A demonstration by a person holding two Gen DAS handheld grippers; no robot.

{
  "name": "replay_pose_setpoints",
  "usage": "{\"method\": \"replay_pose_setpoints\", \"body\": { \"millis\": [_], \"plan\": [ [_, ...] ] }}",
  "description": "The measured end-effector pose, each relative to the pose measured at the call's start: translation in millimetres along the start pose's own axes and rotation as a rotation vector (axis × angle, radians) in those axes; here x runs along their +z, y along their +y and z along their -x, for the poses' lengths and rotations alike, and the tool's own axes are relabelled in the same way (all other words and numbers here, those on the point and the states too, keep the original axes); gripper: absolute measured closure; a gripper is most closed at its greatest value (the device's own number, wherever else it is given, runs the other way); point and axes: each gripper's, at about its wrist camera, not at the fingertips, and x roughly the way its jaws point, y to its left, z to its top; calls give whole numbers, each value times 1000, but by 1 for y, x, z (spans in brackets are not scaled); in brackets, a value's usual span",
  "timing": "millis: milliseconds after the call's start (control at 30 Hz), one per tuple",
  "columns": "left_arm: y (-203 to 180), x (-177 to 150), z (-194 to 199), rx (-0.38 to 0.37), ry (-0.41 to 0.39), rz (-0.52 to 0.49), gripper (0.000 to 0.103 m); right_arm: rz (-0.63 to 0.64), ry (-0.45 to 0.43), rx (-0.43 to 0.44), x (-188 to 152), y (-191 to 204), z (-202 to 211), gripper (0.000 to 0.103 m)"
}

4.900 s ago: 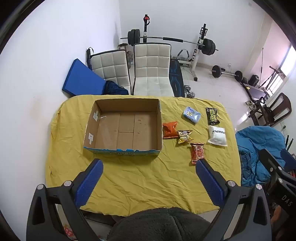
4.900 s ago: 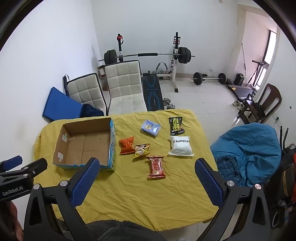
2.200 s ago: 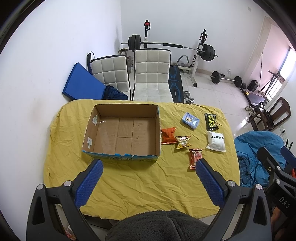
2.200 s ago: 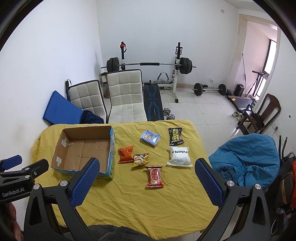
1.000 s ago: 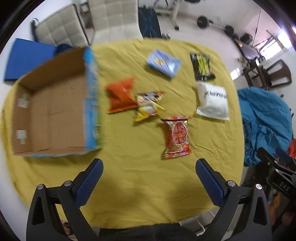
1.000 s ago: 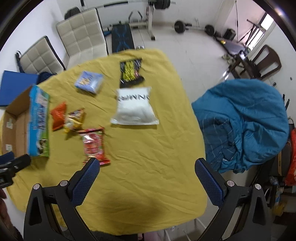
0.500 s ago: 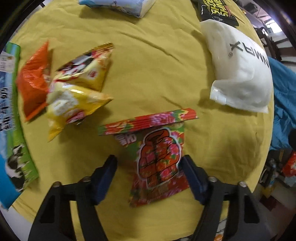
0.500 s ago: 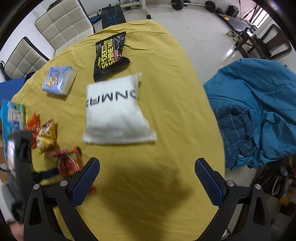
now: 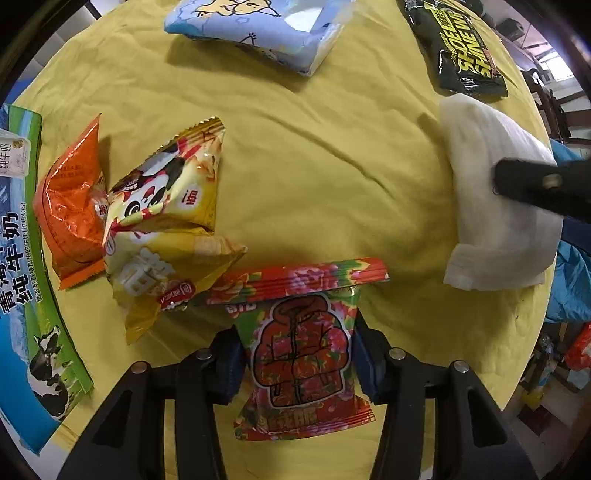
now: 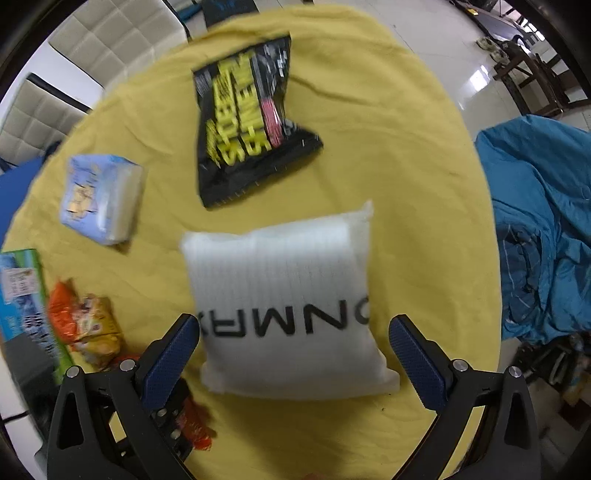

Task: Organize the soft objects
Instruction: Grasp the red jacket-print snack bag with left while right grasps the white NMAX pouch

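Red snack packet [image 9: 301, 354] lies on the yellow cloth [image 9: 314, 147], pinched at both sides by the left gripper [image 9: 299, 360]. Only the right wrist view shows the right gripper [image 10: 293, 347] spread wide, straddling the white pouch [image 10: 288, 306]. Beyond lie the yellow packets [image 9: 166, 221], orange packet [image 9: 72, 206], blue tissue pack [image 9: 258, 29] and black bag [image 10: 247, 122].

Four snack packets [image 9: 301, 354], one tissue pack [image 9: 258, 27], one white pouch [image 10: 288, 306], one box [image 9: 26, 266], seemingly two chairs [image 10: 110, 40].
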Motion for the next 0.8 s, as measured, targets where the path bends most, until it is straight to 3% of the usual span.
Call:
{"method": "replay_pose_setpoints", "body": {
  "millis": [133, 200, 300, 600, 800],
  "plan": [
    [2, 2, 5, -6, 5, -1, 58, -9, 37, 21, -1, 5, -12, 15],
    [0, 19, 2, -6, 9, 0, 58, 6, 17, 22, -5, 8, -7, 20],
    [3, 16, 6, -5, 14, 0, 58, 37, 18, 1, -18, 11, -1, 23],
    [18, -9, 2, 5, 18, -12, 59, 79, 133, -7, -91, -5, -6, 22],
    [20, -23, -9, 12, 23, -28, 57, 28, 89, -24, -112, -5, -15, 19]
  ]
}}
